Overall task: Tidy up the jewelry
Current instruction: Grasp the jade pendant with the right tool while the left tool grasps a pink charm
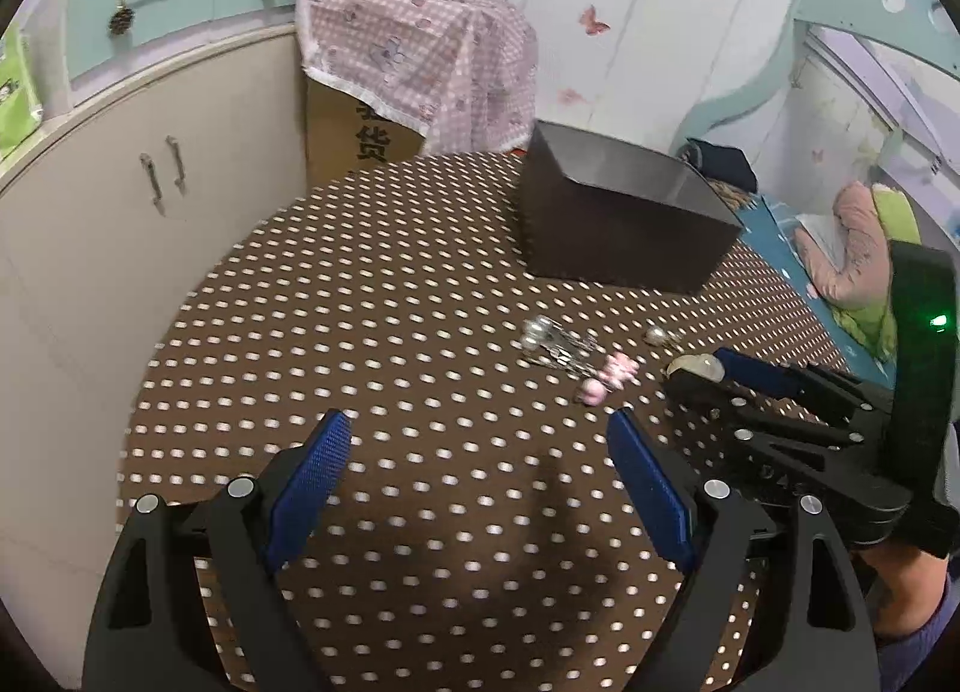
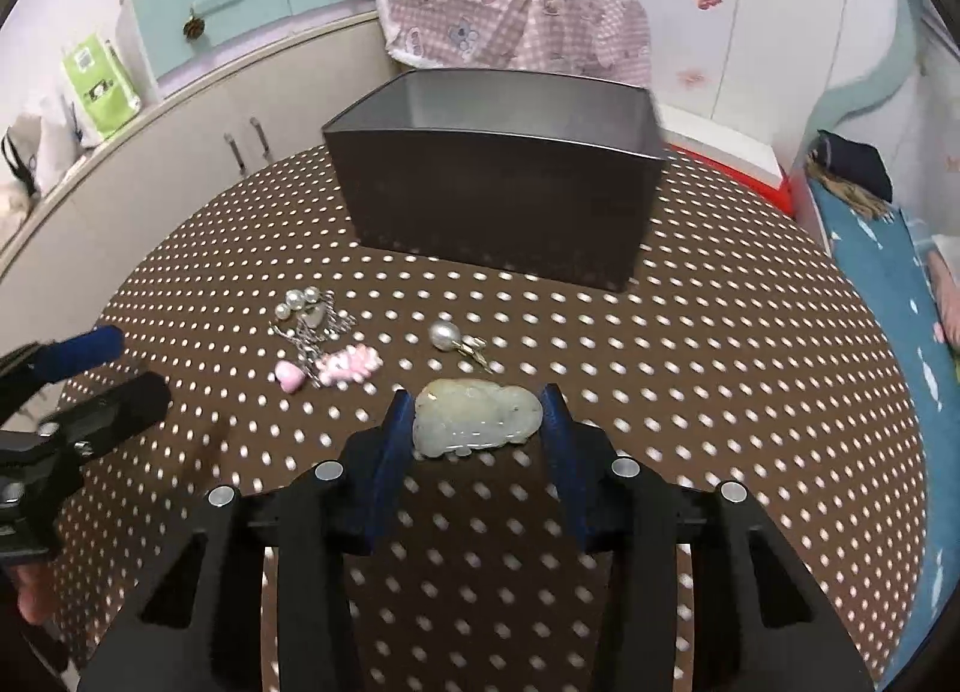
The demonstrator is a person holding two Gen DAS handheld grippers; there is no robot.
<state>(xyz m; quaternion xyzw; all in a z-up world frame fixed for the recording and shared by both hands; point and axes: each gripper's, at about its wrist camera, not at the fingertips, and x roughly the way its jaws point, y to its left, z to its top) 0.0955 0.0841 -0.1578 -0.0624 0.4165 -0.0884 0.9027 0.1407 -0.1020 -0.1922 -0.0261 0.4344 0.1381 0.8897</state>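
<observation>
In the left wrist view, the left gripper hangs over the dotted tablecloth with its tongs wide apart and nothing between them; the chain with pearls and the pink charms lie just beyond, and the dark box stands at the far right. In the right wrist view, the right gripper has its tongs on either side of the pale jade pendant, seemingly clamped on it, near the pearl earring. The step in hand looks like the pickup; next, the pendant must be lifted and carried to the box beyond.
</observation>
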